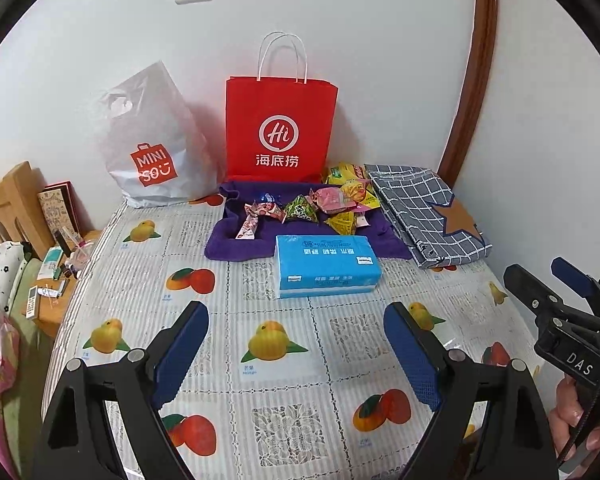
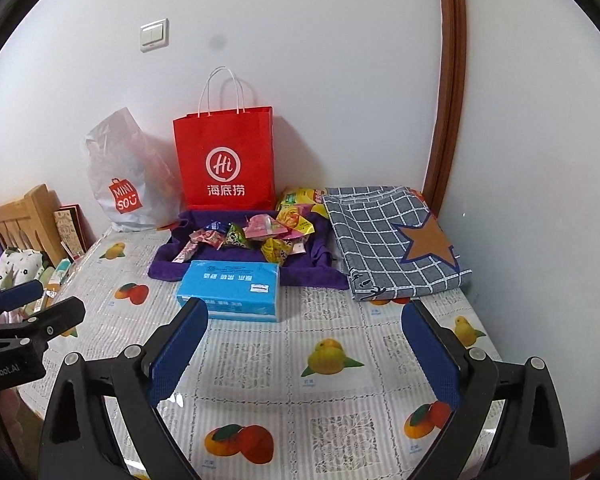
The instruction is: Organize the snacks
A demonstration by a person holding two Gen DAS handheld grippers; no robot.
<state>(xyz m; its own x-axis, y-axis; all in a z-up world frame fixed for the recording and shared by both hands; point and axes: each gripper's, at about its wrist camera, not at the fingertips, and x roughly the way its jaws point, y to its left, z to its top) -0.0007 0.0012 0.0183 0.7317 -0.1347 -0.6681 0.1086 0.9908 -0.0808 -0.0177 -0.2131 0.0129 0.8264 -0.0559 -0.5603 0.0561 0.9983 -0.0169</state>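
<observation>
My left gripper point(image 1: 296, 344) & right gripper point(image 2: 304, 344) both gape wide, nothing between pads, over the fruit-print plastic tablecloth point(image 1: 284, 384). Blue tissue pack point(image 1: 326, 266) ahead. Just behind it: wrapped snacks point(image 1: 316, 208) on purple towel point(image 1: 224, 244). Behind towel, red paper bag point(image 1: 280, 128) at wall.

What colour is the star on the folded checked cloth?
Brown with a dark blue edge, on the grey checked folded cloth; the right wrist view shows it best.

Red bag point(image 1: 281, 128), purple cloth point(image 1: 228, 240), perhaps blue tissue pack point(image 1: 326, 266).
</observation>
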